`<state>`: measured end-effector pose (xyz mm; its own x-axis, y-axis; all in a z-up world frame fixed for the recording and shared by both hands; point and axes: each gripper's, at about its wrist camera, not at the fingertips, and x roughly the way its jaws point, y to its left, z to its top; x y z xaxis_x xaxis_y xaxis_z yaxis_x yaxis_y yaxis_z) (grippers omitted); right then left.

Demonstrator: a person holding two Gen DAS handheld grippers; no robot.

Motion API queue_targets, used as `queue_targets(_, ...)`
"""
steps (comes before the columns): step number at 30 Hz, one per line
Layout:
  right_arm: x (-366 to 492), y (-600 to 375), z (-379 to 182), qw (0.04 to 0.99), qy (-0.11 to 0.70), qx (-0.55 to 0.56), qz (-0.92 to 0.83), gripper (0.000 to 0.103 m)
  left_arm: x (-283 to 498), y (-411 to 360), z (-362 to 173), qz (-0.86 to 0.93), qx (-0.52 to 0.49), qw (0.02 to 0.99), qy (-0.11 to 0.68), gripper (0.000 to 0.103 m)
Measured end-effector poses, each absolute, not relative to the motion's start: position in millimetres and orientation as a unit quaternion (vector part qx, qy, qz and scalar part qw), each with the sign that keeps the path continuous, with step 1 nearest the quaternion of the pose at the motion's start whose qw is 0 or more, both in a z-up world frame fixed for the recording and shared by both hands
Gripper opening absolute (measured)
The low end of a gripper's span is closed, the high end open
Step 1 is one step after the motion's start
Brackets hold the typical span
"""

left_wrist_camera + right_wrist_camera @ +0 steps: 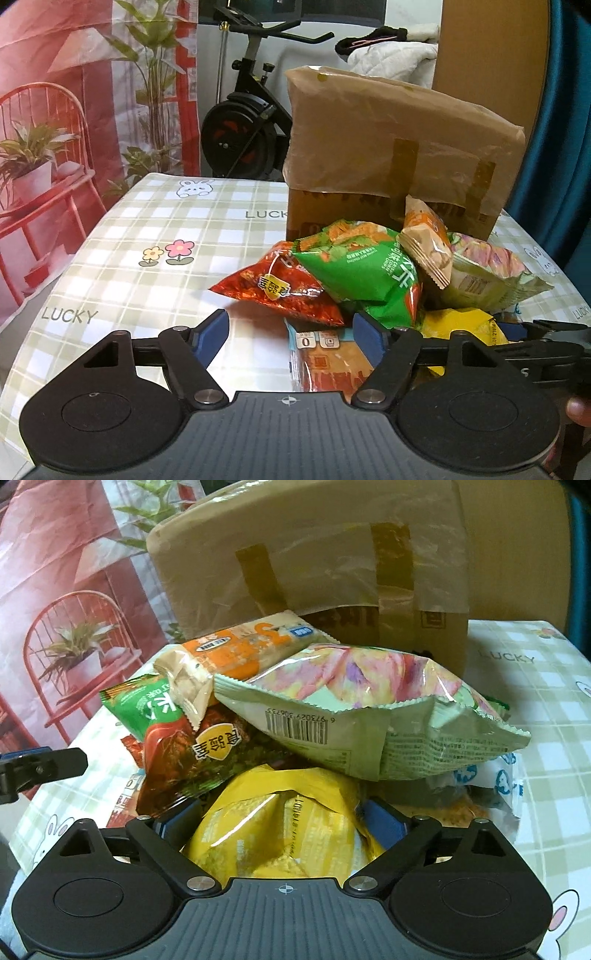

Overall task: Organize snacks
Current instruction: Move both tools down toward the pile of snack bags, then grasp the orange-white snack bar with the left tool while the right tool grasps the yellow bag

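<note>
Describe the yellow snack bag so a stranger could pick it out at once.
Find the taped cardboard box on the checked tablecloth; a heap of snacks lies before it. At the heap's near edge, between the right gripper fingers, sits the yellow bag, the only plain yellow packet.

My yellow glossy plastic snack bag (280, 834) crinkles and catches glare. At twelve o'clock the brown cardboard box (388, 162) wears a matt, wrinkled film cover. The desk's checked green tablecloth (147, 236) looks smooth, faintly shiny vinyl. My gripper's black plastic body (288, 435) is ribbed and matt.
</note>
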<state>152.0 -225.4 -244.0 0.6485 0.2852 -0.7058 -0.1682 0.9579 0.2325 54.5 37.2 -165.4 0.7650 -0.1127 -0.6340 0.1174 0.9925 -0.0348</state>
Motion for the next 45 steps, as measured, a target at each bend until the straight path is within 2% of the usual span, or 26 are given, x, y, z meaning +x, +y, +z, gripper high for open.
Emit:
queue_targets(16,147.5,-223.3,-243.8,0.899,0.417,0.031,0.127,0.094,53.0,34.0,-163.9,-0.067,0.002,0.939,0.337,0.075)
queue_targets(21,142.1,-227.6,-239.4,0.897,0.416,0.034,0.143,0.078,52.2,35.1,-162.2,-0.068,-0.003,0.940,0.335,0.072)
queue_targets(25,133.6,-233.4,-234.4,0.895,0.415,0.050,0.157,0.075,50.2,36.6,-159.7,-0.066,-0.010,0.941,0.332,0.071)
queue_targets(33,113.4,-239.0,-205.0,0.895,0.397,0.062,0.194,0.075,41.7,35.0,-146.2,-0.067,-0.017,0.947,0.313,0.071)
queue_targets(45,93.5,-271.1,-135.0,0.927,0.309,0.072,0.198,0.075,50.6,22.1,-131.1,-0.084,-0.002,0.955,0.283,0.071)
